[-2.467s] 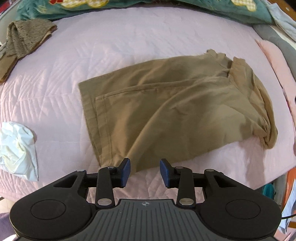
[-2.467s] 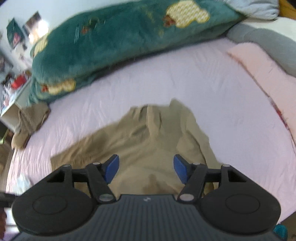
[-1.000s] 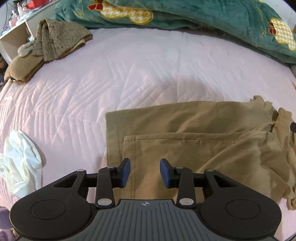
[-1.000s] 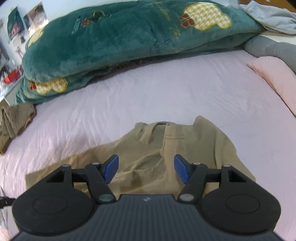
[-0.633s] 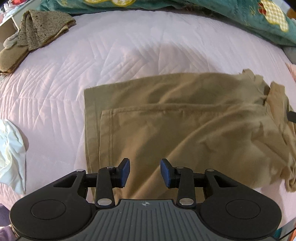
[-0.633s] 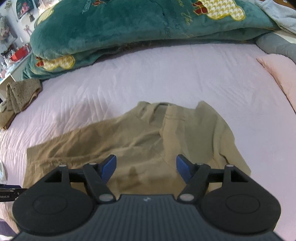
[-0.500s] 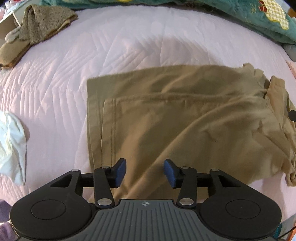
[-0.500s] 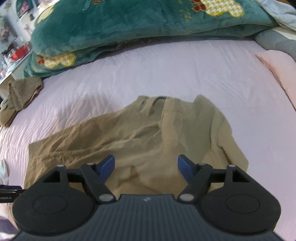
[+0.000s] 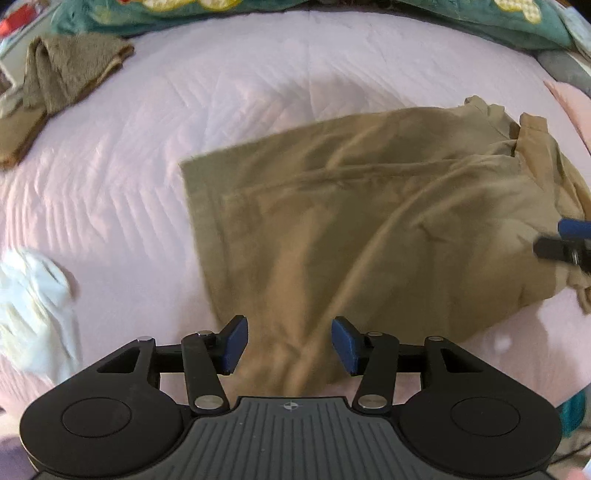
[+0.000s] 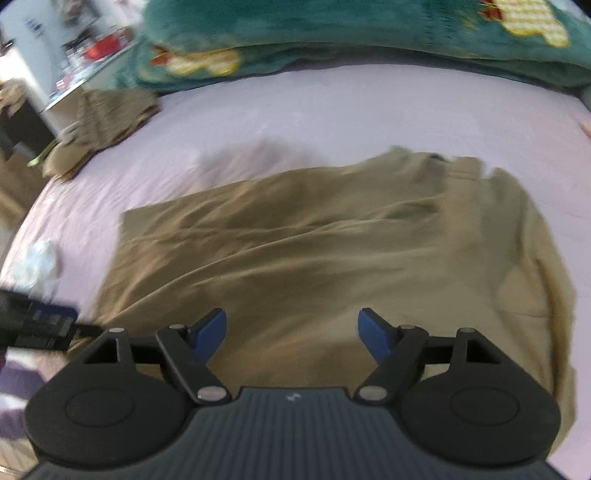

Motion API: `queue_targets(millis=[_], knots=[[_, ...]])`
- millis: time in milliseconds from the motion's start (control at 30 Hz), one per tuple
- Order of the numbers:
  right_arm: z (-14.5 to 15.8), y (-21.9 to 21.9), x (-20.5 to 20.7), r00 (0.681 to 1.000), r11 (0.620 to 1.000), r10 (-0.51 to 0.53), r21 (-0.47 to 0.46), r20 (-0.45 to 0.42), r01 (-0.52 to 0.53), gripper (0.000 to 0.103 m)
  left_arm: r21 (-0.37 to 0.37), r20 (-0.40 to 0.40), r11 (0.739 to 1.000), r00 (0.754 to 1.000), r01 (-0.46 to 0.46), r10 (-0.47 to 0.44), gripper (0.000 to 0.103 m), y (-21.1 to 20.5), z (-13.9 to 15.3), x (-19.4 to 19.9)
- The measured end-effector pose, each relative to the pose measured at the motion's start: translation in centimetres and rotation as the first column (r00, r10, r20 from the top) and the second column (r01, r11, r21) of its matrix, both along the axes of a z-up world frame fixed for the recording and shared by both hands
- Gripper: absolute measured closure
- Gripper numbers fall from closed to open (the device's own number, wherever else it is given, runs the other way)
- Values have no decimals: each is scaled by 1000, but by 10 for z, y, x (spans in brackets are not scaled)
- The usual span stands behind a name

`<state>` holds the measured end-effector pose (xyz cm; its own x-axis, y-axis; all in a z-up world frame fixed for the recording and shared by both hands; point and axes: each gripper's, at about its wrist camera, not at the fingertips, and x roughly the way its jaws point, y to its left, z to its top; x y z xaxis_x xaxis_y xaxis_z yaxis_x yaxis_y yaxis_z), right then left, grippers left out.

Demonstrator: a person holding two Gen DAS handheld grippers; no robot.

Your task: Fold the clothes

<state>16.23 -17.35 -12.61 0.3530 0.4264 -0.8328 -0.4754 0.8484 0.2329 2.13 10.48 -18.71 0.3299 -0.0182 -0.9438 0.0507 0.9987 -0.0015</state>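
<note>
In the left wrist view, the khaki trousers (image 9: pixel 369 229) lie spread across the centre and right of the frame on the pink quilted bedspread (image 9: pixel 221 85), legs laid one over the other with hems toward centre-left and the waistband bunched at the upper right. The left gripper (image 9: pixel 289 345) sits at the bottom centre, its blue-padded jaws parted with a moderate gap and nothing between them; the near edge of the trousers shows through that gap. At the right edge a blurred tip of the right gripper (image 9: pixel 565 243) reaches in over the waist end. A crumpled white cloth (image 9: pixel 33 314) lies at the lower left, a brown knit garment (image 9: pixel 62 74) at the upper left, and a teal blanket (image 9: pixel 406 11) runs along the top. This view alone shows a pink pillow (image 9: pixel 574 103) at the upper right.

The right wrist view is more blurred. The trousers (image 10: pixel 325 258) fill the middle, waistband toward the upper right. The right gripper (image 10: pixel 291 332) is at the bottom centre, jaws spread wide and empty above the cloth. The left gripper (image 10: pixel 40 326) shows as a dark smear at the lower left edge, by the hem end. Only here a white shelf (image 10: pixel 74 55) with small items appears at the upper left, beside the brown garment (image 10: pixel 107 114) and the teal blanket (image 10: pixel 369 33).
</note>
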Motion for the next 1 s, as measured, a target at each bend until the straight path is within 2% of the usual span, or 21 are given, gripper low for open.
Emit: queue_targets(millis=[133,233,333,433,533,667,800,1000], knots=[[7,28,-31,999,999,15,35,-40,-14,24,19,31,999,999,35,-35,50,26,16,4],[9,54,-66,997,999,-14,52,-71,18,24,7,45,999,998,43,-44,50,50,15,0],[8,77,-99,993,994,-87,61,-80,92,24,-4,23,996,996,90,-89,51,77,7,0],[0,110,-114,980,979,-188,66,-64,192,24,18,73,984,981,179,-180,50,98,6,15],[-9,149,-123,966,965,-255,56,-49,258,24,33,118,970,963,241,-243,51,110,-3,48],[-20,187,-135,948,947,-318,39,-12,318,24,44,144,942,931,333,-336,51,107,-21,80],[-25,200,-136,918,918,-397,15,-7,397,24,64,160,917,903,394,-399,50,99,-34,105],[-27,215,-133,907,907,-420,-15,27,421,22,65,141,901,890,430,-434,50,97,-51,128]])
